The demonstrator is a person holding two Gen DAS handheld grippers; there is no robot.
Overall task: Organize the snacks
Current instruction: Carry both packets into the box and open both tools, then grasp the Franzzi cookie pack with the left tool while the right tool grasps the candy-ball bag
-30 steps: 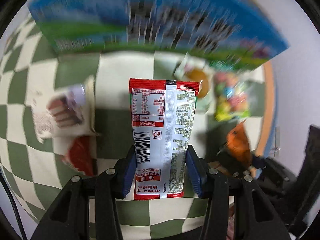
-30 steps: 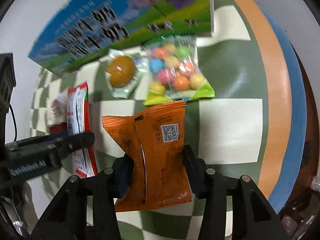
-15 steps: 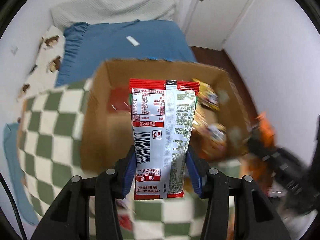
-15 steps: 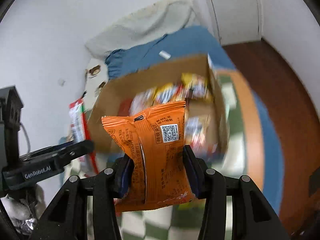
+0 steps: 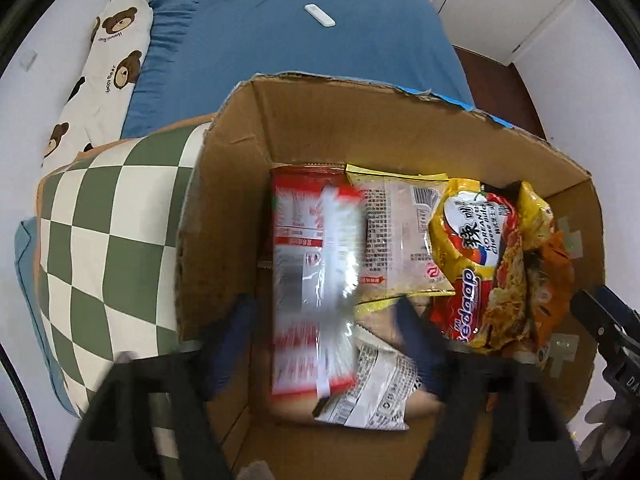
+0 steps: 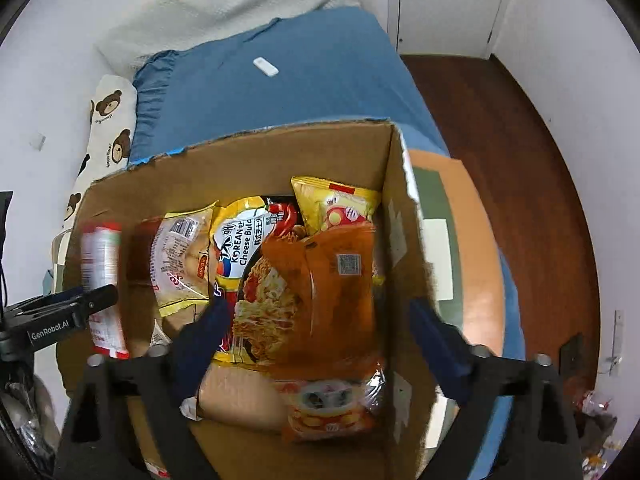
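As both claws hang over the cardboard box [image 5: 400,128], we let go: the left claw [image 5: 324,344] gapes, its red-and-white packet [image 5: 316,280] blurred between the jaws, long axis running away from us. The right claw [image 6: 316,344] is spread too, its orange packet [image 6: 340,296] lying lengthwise atop the noodle bag [image 6: 256,280]. We judge wide jaws and a straight lift avoid snagging wrappers.
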